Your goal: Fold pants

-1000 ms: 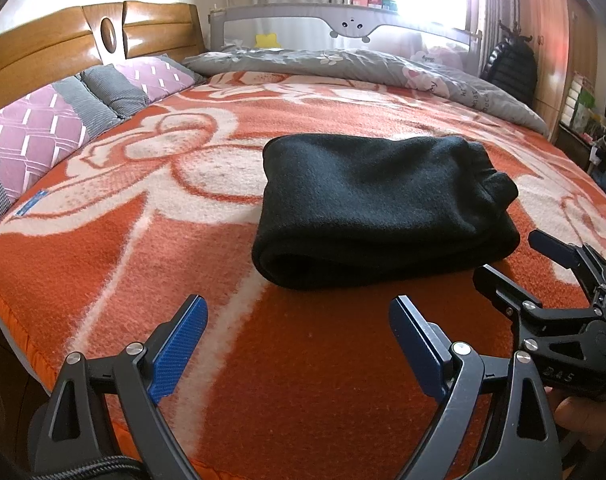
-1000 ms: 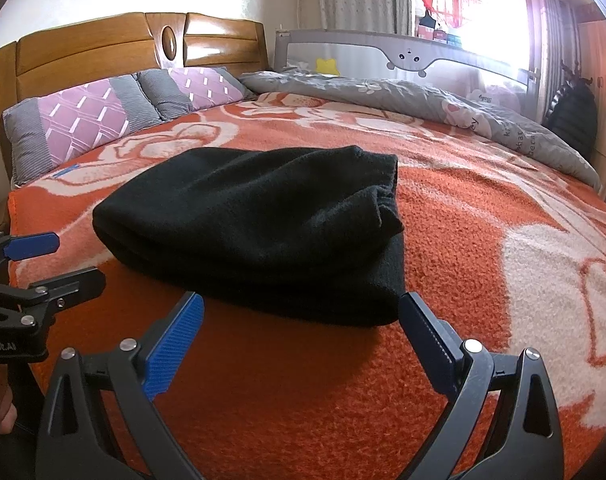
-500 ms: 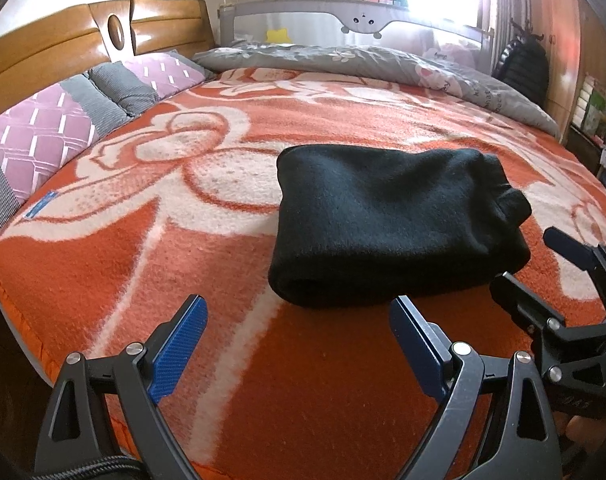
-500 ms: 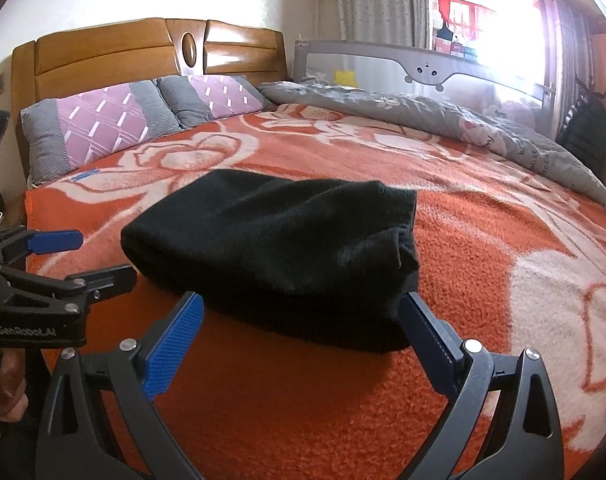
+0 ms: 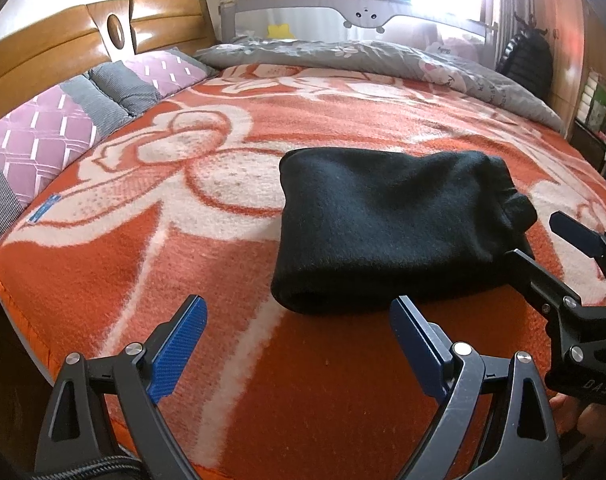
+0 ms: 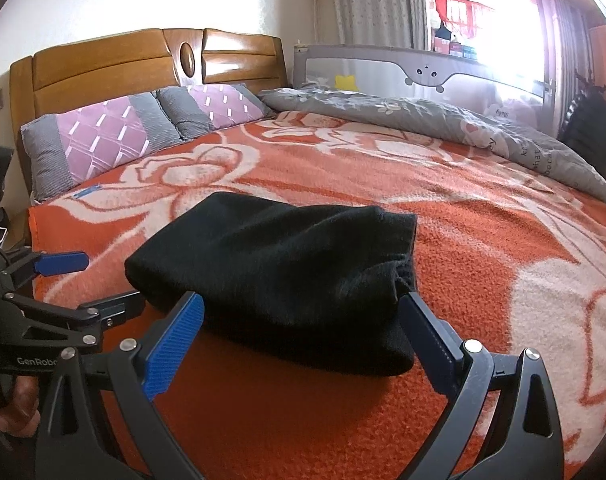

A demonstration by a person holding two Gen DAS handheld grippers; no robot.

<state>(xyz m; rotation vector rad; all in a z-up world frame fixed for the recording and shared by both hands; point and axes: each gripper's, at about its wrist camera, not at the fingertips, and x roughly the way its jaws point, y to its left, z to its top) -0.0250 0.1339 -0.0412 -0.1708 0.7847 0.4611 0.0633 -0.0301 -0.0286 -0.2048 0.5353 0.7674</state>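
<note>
The black pants (image 5: 387, 236) lie as a thick folded bundle on the orange flowered blanket (image 5: 151, 264) of the bed, near its front edge, touching nothing but the blanket. Both my jaws are spread wide and grasp nothing. My left gripper (image 5: 299, 340) hangs low over bare blanket just in front of the bundle's rounded fold corner. My right gripper (image 6: 303, 326) sits at the bundle's other near corner, where the bunched end shows, its blue fingertips (image 6: 175, 334) close to the cloth; I cannot tell whether they touch it.

I judge the folding nearly done, so the step in hand is either one last fold or a tidy-up. To do it well, I would slide each lower finger under every layer at its corner, clench only once all layers are between the jaws, then lift both ends level so the bundle does not spill open. The loose bunched end on my right needs the deeper bite.

Room is generous beyond the pants: open blanket runs toward the grey quilt (image 6: 443, 120) and the pillows (image 6: 103, 140), all well apart. The tight side is the bed's front edge beneath my grippers, so I would carry any fold away from me
</note>
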